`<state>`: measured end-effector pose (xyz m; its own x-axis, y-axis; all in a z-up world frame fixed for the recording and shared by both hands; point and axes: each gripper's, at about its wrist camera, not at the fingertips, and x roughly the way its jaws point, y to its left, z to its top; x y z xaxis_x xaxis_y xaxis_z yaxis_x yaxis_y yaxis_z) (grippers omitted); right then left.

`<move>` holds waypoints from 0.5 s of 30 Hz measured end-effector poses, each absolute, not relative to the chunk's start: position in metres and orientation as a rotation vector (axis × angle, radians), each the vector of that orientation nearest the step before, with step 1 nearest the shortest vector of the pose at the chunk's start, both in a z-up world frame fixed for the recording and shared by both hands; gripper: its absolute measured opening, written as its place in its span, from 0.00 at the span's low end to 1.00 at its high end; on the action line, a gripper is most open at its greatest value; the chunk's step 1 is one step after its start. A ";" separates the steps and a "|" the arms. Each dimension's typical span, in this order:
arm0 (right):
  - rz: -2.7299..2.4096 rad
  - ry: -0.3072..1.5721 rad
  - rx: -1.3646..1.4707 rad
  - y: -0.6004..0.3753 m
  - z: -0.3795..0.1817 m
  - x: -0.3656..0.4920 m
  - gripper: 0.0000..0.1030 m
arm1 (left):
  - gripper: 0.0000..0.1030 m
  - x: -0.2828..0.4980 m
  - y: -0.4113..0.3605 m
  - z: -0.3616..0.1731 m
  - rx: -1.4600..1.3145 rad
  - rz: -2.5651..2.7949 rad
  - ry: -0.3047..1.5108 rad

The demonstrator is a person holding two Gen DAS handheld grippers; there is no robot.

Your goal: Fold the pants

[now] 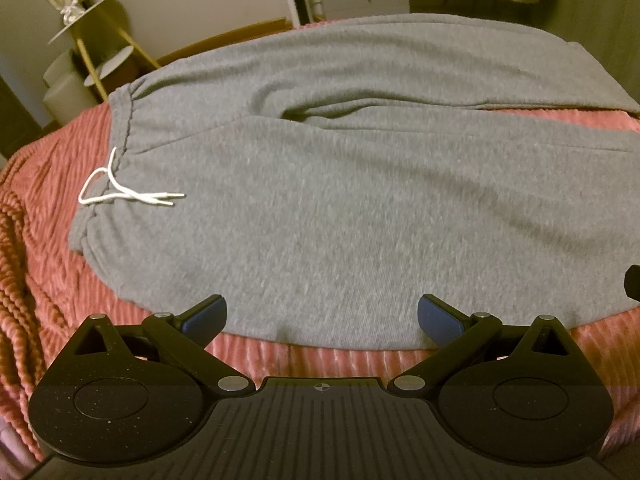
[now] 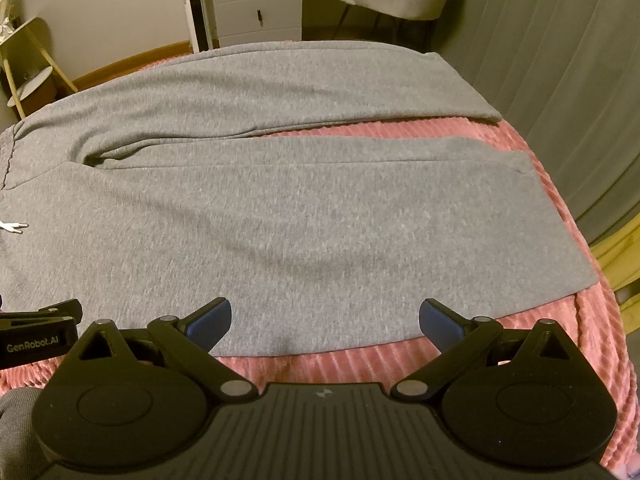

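Just beyond each wide-open, empty hand-held gripper (image 1: 322,316) (image 2: 325,318) lie the flat grey pants (image 1: 340,208)

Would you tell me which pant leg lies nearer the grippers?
The lower leg, directly ahead of both open grippers; the other leg lies beyond it, across a strip of pink blanket.

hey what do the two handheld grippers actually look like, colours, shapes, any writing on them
Both look alike: the left gripper and right gripper have matte black bodies with a ribbed centre panel, two round discs at the sides, angular black linkage arms with silver pivot pins, and fingers tipped in blue pads. In the right wrist view, the left gripper's side carries white "GenRobot.AI" lettering. No cables or sleeves clearly show.
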<state>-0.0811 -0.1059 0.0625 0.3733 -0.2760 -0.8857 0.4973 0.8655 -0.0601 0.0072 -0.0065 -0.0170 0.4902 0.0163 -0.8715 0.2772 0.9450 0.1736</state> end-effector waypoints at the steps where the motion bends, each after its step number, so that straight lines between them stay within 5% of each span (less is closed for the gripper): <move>1: -0.500 1.081 0.234 -0.106 0.063 -0.081 0.97 | 1.00 0.007 -0.007 -0.018 0.310 -0.161 1.052; 15: -0.488 1.083 0.269 -0.111 0.057 -0.079 0.97 | 1.00 0.011 -0.008 -0.023 0.305 -0.161 1.073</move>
